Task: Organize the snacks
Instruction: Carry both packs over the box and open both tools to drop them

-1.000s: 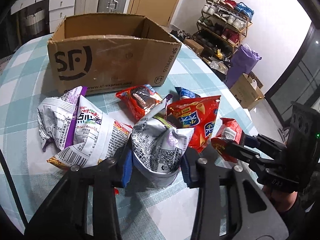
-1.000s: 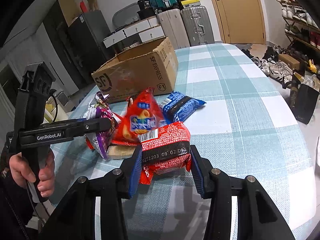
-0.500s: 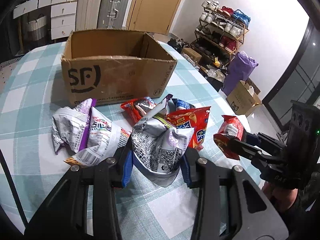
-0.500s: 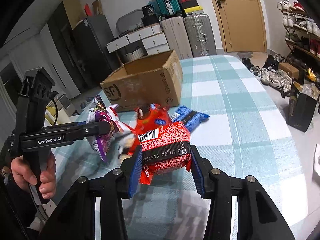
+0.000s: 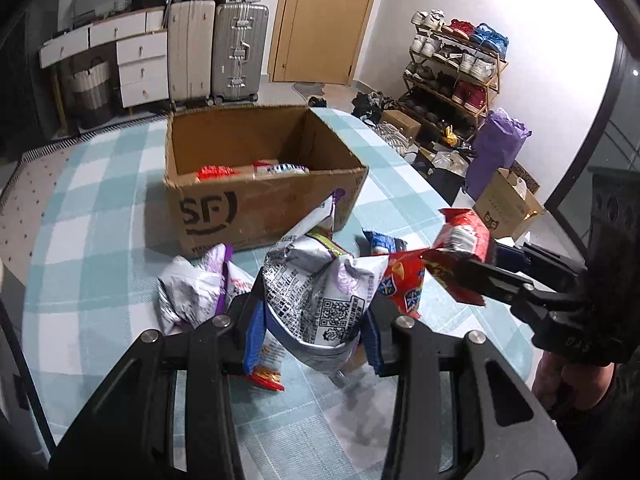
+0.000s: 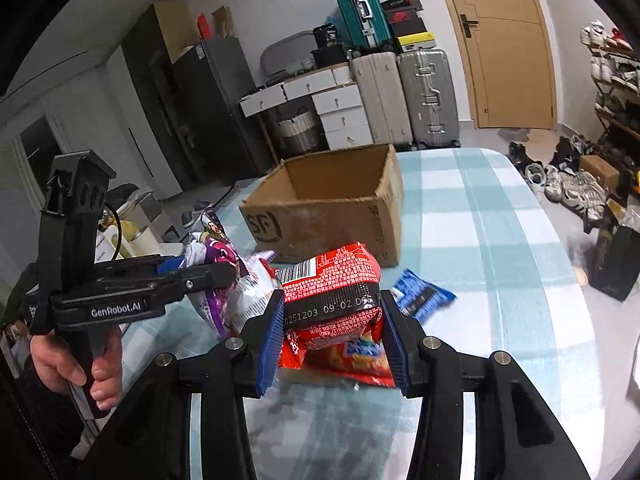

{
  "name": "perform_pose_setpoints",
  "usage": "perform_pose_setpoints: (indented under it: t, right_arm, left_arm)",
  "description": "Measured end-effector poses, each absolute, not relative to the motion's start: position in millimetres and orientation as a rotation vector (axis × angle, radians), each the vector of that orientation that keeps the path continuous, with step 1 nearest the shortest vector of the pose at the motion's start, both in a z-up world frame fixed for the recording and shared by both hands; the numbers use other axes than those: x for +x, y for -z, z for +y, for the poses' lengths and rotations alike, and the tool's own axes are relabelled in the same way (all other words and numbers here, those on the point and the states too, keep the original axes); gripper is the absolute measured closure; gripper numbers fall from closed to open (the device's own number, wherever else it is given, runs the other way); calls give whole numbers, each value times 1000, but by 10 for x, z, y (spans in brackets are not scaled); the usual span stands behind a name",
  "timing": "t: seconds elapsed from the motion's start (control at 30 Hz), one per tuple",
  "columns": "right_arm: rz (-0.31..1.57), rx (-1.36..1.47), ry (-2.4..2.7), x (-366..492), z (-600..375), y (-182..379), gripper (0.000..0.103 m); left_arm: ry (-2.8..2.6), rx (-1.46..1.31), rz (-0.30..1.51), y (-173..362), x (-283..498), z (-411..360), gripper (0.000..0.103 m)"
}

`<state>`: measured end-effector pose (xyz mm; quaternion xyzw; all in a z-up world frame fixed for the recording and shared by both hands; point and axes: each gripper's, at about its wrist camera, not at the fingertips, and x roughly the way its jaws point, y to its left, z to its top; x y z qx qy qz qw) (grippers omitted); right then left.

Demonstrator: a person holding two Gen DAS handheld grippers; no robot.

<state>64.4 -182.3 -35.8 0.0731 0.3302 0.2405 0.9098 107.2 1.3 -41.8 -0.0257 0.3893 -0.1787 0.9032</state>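
Left gripper (image 5: 312, 332) fingers clenched on silver chip bag (image 5: 320, 296); right gripper (image 6: 332, 336) grasping red snack pack (image 6: 332, 288). Both clear of bench (image 5: 100, 240), presumably bound for SF carton (image 5: 256, 184), frame centre.

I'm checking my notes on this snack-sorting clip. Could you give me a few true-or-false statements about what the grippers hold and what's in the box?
1. The left gripper is shut on a silver bag. True.
2. The right gripper is open, holding nothing. False: it is shut on a red packet.
3. The box has nothing inside. False: some packets lie in it.
4. A blue packet lies on the table. True.
5. The box lies on its side. False: it stands upright, open at the top.
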Motion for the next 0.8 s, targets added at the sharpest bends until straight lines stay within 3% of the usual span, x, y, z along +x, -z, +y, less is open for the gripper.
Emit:
perform_pose_setpoints:
  t: [0.8]
  right_arm:
    - [598,91,-565,1511,-1410,-429,58]
  left_arm:
    - [311,-27,721,-561,1685,157,66]
